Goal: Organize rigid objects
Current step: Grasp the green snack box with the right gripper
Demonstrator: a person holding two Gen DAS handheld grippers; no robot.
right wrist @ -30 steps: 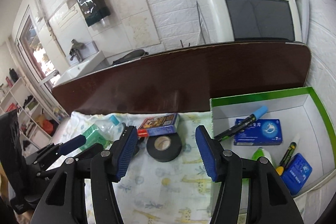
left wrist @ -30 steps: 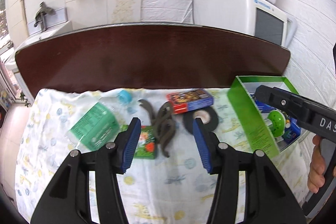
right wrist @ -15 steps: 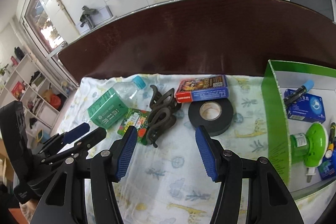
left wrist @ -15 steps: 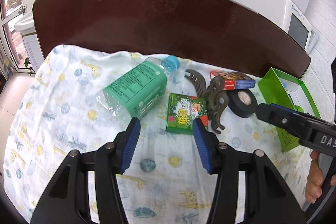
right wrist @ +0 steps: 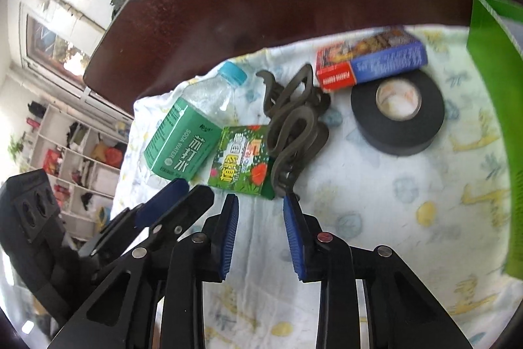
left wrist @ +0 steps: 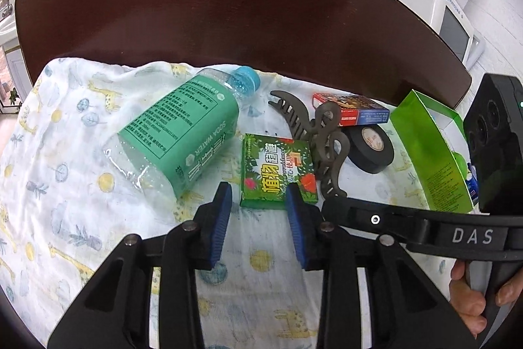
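Left gripper (left wrist: 258, 201): jaws part open, empty, straddling the near end of the green carton (left wrist: 278, 174) at frame centre, probably lined up to pinch its short sides. Right gripper (right wrist: 261, 208): jaws likewise part open, empty, just short of the same carton (right wrist: 242, 164) and the brown hair claw (right wrist: 294, 123). Soda bottle (left wrist: 181, 136) lies left of centre on the cloth-covered desk (left wrist: 65, 185); tape roll (left wrist: 371, 148) and card box (left wrist: 353, 113) right of centre; green box (left wrist: 434, 152), the likely destination, at right edge.

Right gripper (right wrist: 261, 201) agape — near green box (right wrist: 242, 165)
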